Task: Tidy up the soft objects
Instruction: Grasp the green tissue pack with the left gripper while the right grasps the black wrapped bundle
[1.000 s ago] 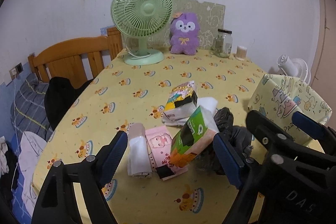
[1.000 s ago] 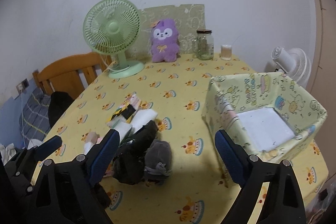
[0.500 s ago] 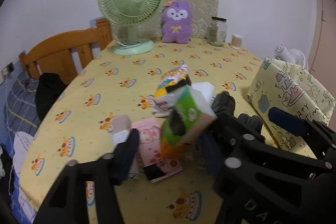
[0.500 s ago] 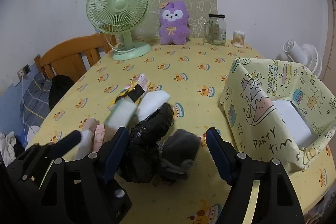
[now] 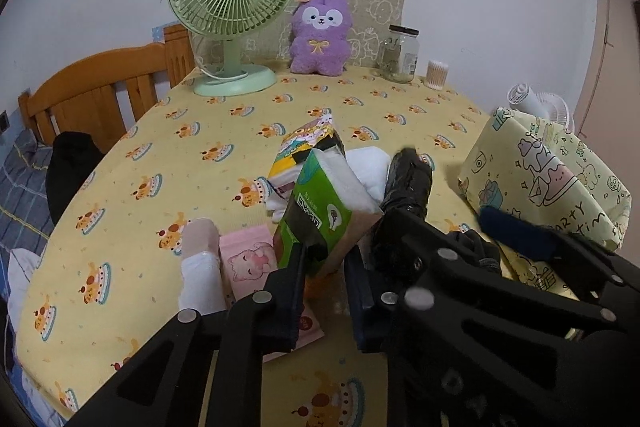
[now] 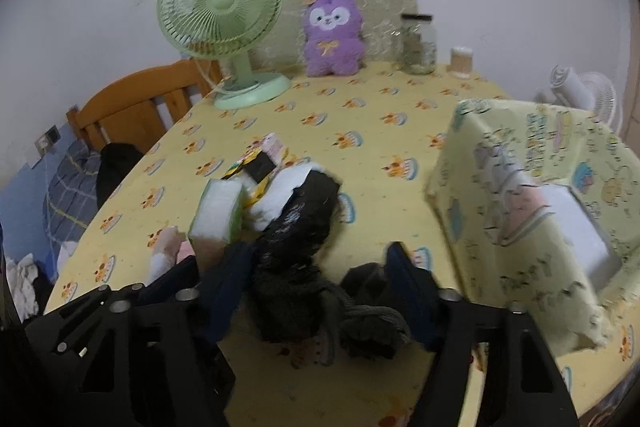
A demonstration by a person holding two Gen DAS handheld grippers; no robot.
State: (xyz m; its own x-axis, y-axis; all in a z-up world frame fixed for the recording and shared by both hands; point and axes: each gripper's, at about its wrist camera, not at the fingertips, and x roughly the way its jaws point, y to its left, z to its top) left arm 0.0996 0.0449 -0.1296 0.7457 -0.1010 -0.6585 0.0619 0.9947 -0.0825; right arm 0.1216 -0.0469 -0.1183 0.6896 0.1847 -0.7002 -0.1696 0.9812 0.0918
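left tongs (image 5: 324, 291): just closed, clamped on green tissue pack (image 5: 328, 203), tipped up mid-desk left of black bundle; light, squashy, so you hold low on its end | right tongs (image 6: 316, 291): closing, straddling dark socks (image 6: 320, 303), near gift box (image 6: 532, 211); pinch unclear

Cake-print table (image 5: 168, 163) under soft clutter (image 5: 202, 259)
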